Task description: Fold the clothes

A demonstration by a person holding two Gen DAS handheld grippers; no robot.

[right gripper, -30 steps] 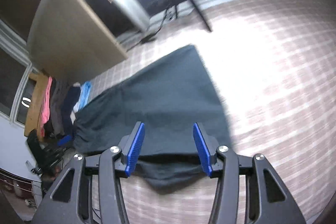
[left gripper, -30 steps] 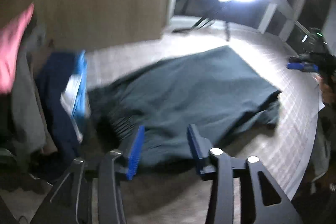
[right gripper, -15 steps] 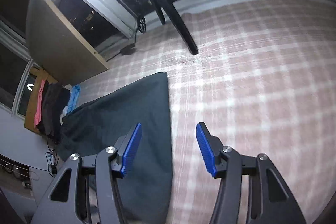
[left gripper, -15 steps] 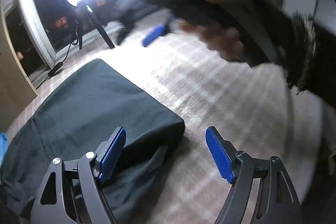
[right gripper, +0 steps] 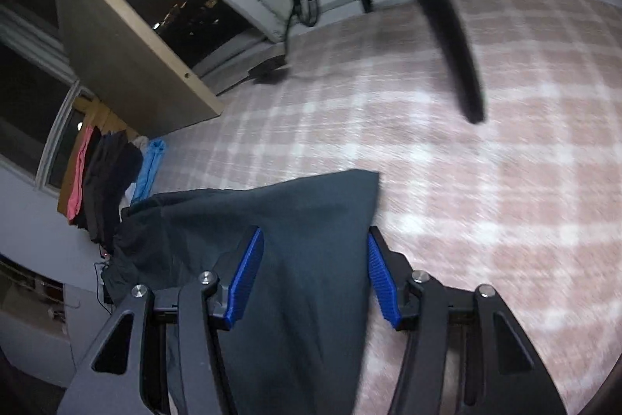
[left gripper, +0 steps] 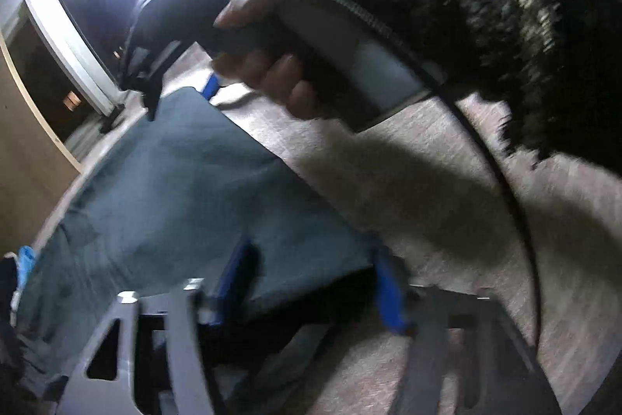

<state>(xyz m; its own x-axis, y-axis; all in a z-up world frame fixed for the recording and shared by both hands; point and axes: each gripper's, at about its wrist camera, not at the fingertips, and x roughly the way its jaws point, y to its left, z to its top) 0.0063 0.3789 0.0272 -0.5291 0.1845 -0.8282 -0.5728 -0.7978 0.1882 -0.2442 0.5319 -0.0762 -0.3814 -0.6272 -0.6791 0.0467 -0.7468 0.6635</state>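
Left wrist view: badly blurred. The left gripper [left gripper: 311, 282] sits at 6 o'clock w/ its 2 blue pads spread wide, nothing pinched between them. The dark garment [left gripper: 186, 205] lies flat on the pale checked cover [left gripper: 447, 205], running from 7 o'clock up toward 11; its near corner falls in the gap between the pads, the edge just beside the right-hand pad. Whether the pads touch the cloth can't be told thru the blur. At 12 to 2 o'clock a hand [left gripper: 272, 65] in a fuzzy black sleeve [left gripper: 486, 6] grips the handle of the right gripper; a black cable [left gripper: 501, 181] curves down toward 4.

Right wrist view: sharper. The right gripper [right gripper: 315, 275] at 6 o'clock is also spread apart, holding nothing. The garment lies under and between its 2 pads, its straight right edge just inside the right-hand pad, its far corner pointing to 12, bulk spreading to 8. Hanging clothes [right gripper: 105, 185] at 9 o'clock; wooden board [right gripper: 136, 53] at 10.
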